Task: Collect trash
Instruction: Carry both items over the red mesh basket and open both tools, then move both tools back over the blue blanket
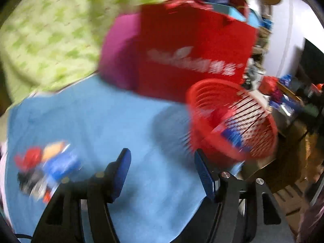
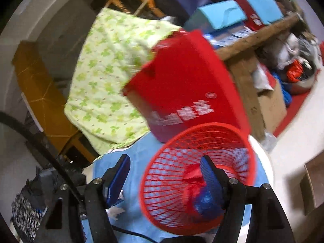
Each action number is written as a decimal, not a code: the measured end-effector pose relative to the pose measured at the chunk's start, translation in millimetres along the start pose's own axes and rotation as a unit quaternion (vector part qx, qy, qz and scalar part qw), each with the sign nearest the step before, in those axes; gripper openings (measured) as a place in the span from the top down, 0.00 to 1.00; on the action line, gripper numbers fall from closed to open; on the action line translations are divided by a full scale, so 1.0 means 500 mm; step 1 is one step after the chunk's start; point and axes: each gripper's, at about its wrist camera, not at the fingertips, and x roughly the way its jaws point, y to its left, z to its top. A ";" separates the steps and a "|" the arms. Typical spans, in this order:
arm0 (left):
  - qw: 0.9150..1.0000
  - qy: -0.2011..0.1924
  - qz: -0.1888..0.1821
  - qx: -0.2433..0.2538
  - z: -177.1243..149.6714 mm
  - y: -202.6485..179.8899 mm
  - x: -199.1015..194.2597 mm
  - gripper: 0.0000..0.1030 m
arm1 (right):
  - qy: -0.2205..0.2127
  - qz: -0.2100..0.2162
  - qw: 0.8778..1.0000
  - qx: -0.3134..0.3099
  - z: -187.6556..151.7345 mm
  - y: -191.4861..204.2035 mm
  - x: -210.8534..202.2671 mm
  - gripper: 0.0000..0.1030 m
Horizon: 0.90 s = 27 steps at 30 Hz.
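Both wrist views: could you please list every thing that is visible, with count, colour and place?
basket: one, red mesh, on the blue cloth, wrappers inside
wrapper pile: one blurred heap, red, blue, orange, on the cloth's left
blue cloth: one, covers the table
red bag: one, white print, behind the basket
green blanket: one, floral, behind the cloth
left gripper: open, empty
right gripper: open, one finger over the basket

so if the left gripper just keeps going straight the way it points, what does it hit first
Probably the blue cloth on the table, then the red bag behind it. The left gripper is open and empty; the red basket sits right of that line. Blur makes depth uncertain.
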 end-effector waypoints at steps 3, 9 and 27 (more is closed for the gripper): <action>0.998 0.014 0.050 -0.047 -0.088 0.096 -0.027 0.36 | 0.007 0.033 0.999 -0.040 -0.011 0.075 0.018 0.27; 0.975 0.032 0.154 -0.160 -0.229 0.289 -0.078 0.36 | 0.078 0.086 0.989 -0.089 -0.072 0.210 0.123 0.27; 0.960 0.026 0.156 -0.230 -0.274 0.440 -0.062 0.36 | 0.340 0.077 0.931 -0.110 -0.373 0.348 0.565 0.27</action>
